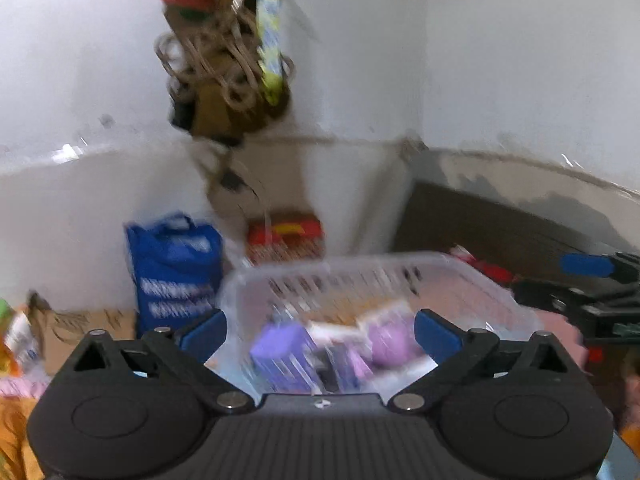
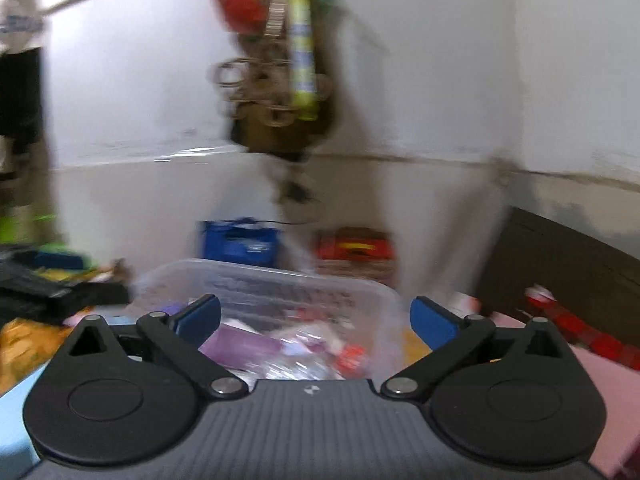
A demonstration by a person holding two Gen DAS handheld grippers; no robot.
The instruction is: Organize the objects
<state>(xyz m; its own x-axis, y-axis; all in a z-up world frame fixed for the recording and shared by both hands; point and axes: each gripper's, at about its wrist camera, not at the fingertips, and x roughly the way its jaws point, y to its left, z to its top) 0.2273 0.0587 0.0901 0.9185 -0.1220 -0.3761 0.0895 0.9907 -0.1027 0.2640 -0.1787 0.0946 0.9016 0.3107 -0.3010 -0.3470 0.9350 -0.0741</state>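
Note:
A clear plastic basket point(image 1: 472, 276) stands ahead of both grippers, blurred by motion. Purple and lilac packets point(image 1: 280, 352) and white ones lie inside it. My left gripper point(image 1: 320, 332) is open above the basket's near side, nothing between its blue pads point(image 1: 204, 330). In the right wrist view the same basket point(image 2: 256, 276) holds a purple packet point(image 2: 240, 346) and a small red-and-white item point(image 2: 352, 356). My right gripper point(image 2: 316, 320) is open too, over the basket's near rim, with nothing held. The right gripper point(image 1: 592, 280) also shows at the right edge of the left wrist view.
A blue shopping bag point(image 1: 176, 268) and a red box point(image 1: 286, 236) stand against the white wall. A brown hanging bundle of rings point(image 1: 224, 60) dangles above. A cardboard box point(image 1: 92, 328) lies left, a dark headboard point(image 2: 580, 272) right, pink bedding point(image 2: 600, 396) below, black clutter point(image 2: 44, 284) left.

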